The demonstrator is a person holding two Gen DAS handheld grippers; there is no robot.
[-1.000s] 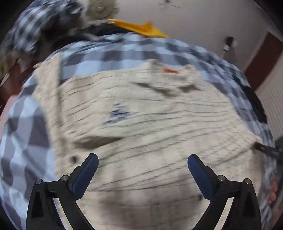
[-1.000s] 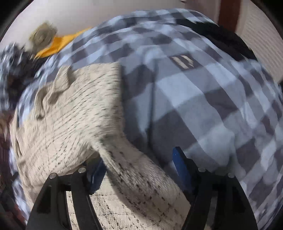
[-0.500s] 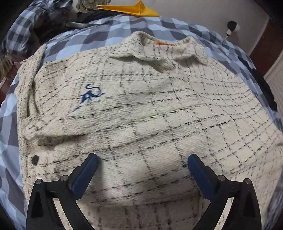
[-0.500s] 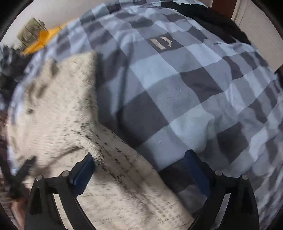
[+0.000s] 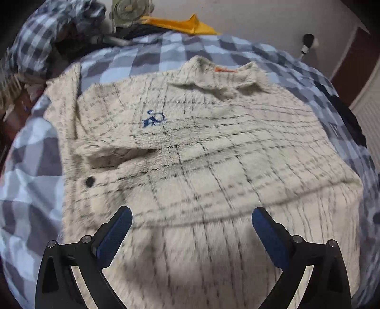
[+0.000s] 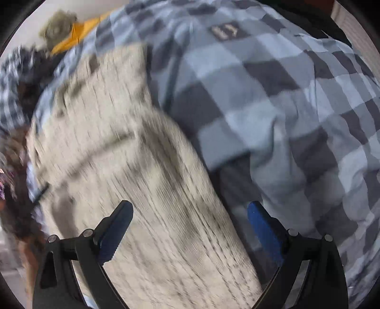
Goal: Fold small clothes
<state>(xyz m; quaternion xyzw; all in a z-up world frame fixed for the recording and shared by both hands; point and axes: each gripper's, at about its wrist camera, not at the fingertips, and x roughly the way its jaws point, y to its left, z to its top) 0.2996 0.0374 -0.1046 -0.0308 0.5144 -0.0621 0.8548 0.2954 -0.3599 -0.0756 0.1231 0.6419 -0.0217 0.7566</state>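
Observation:
A cream shirt with thin black checks [image 5: 213, 154] lies spread on a blue-grey checked bed cover [image 5: 30, 166], collar and orange tag at the far end, a blue emblem on the chest. Its left sleeve lies folded across the body. My left gripper [image 5: 191, 228] is open and empty, hovering over the shirt's lower part. In the right wrist view the shirt [image 6: 114, 147] is blurred, and a length of it runs between the open jaws of my right gripper [image 6: 190, 225], which is not closed on it.
The bed cover [image 6: 273, 107] fills the right side. At the far edge are a yellow cloth [image 5: 180, 23], a small fan [image 5: 128, 12], dark clothes and a checked bundle [image 5: 47, 31]. A white wall stands behind.
The left gripper has pulled back a little, showing more of the shirt. The right gripper opened, let go of the shirt's right side, and is moving, blurring its view.

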